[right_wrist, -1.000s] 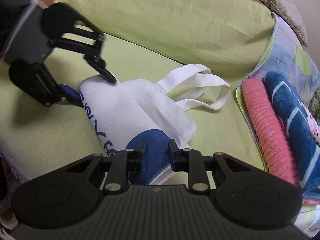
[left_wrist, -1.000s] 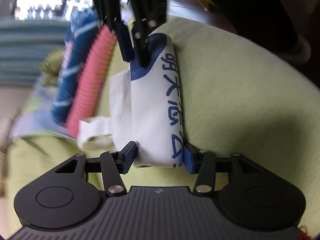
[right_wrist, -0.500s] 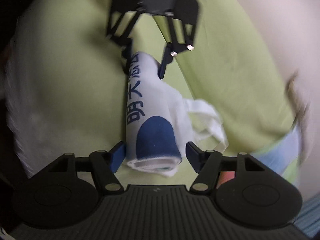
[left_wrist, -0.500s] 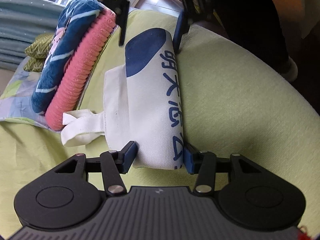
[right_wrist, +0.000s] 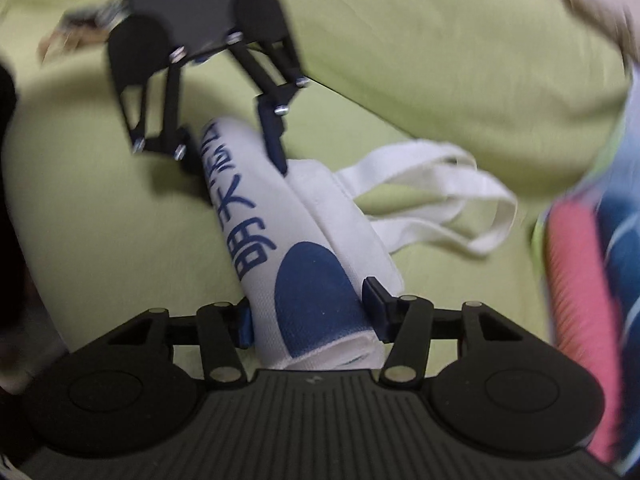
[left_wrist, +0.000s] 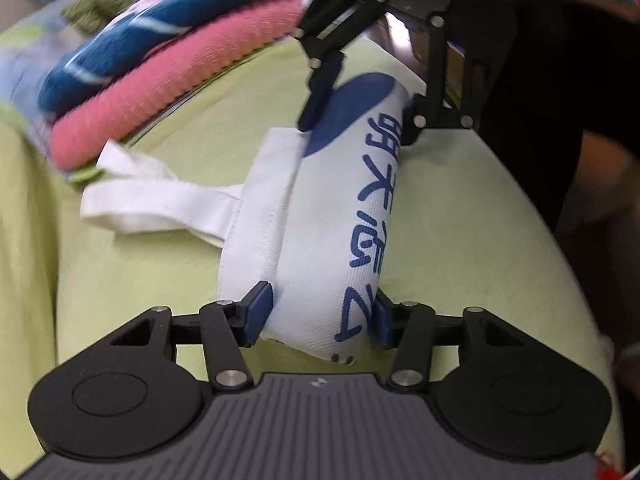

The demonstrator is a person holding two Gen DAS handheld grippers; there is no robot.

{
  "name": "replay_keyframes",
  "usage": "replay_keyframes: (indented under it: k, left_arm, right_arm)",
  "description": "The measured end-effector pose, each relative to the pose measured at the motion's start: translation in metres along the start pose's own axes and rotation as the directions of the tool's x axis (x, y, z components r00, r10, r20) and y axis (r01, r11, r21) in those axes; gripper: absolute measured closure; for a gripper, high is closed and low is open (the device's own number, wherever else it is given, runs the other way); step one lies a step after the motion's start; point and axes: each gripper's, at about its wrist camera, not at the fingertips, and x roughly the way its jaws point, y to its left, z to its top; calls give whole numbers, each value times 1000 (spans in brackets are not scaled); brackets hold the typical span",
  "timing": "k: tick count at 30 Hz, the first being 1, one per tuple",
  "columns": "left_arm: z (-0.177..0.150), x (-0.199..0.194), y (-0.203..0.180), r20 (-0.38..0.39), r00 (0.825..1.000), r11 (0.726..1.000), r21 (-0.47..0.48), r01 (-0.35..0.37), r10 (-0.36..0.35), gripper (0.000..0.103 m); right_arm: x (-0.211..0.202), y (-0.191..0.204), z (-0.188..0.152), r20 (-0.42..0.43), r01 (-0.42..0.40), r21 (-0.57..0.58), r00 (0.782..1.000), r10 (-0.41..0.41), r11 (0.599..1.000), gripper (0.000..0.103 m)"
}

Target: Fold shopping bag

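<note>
Left wrist view: left gripper (left_wrist: 318,314) clamps one end of the rolled white shopping bag (left_wrist: 340,216). Right gripper (right_wrist: 308,320) straddles the opposite end, jaws closing, pads against the roll. Bag lies on green sheet (left_wrist: 460,216); handles (right_wrist: 440,196) trail toward pink towel (left_wrist: 172,76).

Blurred by motion: pink towel (left_wrist: 176,76) and blue blanket (left_wrist: 160,20), cropped at right-wrist frame edge. Near end of shopping bag (right_wrist: 320,300) hidden under gripper body.
</note>
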Motion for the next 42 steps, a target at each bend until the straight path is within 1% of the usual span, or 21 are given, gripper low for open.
replay_keyframes:
  k: [2,4,5,7,10,13,16,18,21,22,24,26,30,33,35,36,37,38,39,40,42]
  left_arm:
    - [-1,-4,-2,3,1000,999,-41,16,-16,49]
    - [-1,-10,-7,9,998,996,-70,56,-56,50]
    - [-2,-14,-11,10,997,995,-72,74,-74,50]
    - [-3,-19,-20,8,995,993,-63,98,-97,48]
    - [-2,-19,-21,8,996,993,-86,85,-85,49]
    - [-2,-19,-16,14,997,990,-120,80,-79,49]
    - [0,-18,-12,10,997,988,-134,72,-71,49]
    - [2,-14,-11,8,1000,989,-147,28,-27,48]
    - [4,-1,-12,-34,999,988,-148,-37,33,46]
    - [4,0,-12,-38,998,987,-153,-45,40,45]
    - [4,-1,-10,-35,998,982,-180,-49,44,45]
    - [1,-5,-9,-38,998,979,-194,-64,57,45]
    - [-7,-36,-4,-25,992,968,-215,-129,127,46]
    - [-4,-66,-3,34,981,955,-237,-180,193,54]
    - [4,-77,-5,81,974,952,-244,-187,212,54]
    - [10,-77,-5,104,972,955,-236,-182,211,55]
    - [15,-71,-7,112,973,959,-222,-173,202,59]
    - [20,-63,-9,108,976,964,-211,-164,190,61]
    - [24,-55,-12,105,978,967,-200,-155,179,66]
    - [27,-45,-13,99,978,966,-198,-164,186,67]
    - [30,-31,-10,95,971,955,-222,-195,220,67]
  right_arm:
    - [-3,-8,4,-14,-51,81,999,53,995,53]
    - [-10,-14,4,-22,-113,156,993,118,981,53]
    - [-13,-18,3,-23,-152,203,987,160,967,53]
    - [-18,-26,-2,-16,-229,314,969,246,921,53]
    - [-14,-45,-12,16,-296,481,944,330,825,53]
    - [-3,-70,-19,53,-349,615,913,405,707,53]
    - [8,-89,-25,77,-384,699,879,470,603,53]
    - [12,-96,-27,83,-395,735,859,505,551,53]
    - [20,-109,-35,104,-389,805,835,540,448,55]
    - [19,-110,-39,106,-387,815,831,546,431,56]
    - [18,-112,-40,108,-387,825,823,558,411,56]
    - [18,-114,-41,106,-388,826,819,565,408,58]
    - [20,-113,-53,128,-385,844,820,557,372,58]
    - [24,-112,-57,138,-388,848,819,556,362,59]
    - [26,-113,-56,135,-388,847,818,559,363,59]
    - [26,-113,-56,136,-389,847,817,560,362,59]
    - [25,-115,-57,139,-390,848,817,560,359,59]
    - [25,-116,-59,144,-391,850,817,558,353,59]
    - [25,-117,-60,148,-392,850,819,554,352,59]
    - [24,-116,-61,151,-393,849,821,550,353,59]
    - [23,-118,-63,155,-386,852,831,534,354,59]
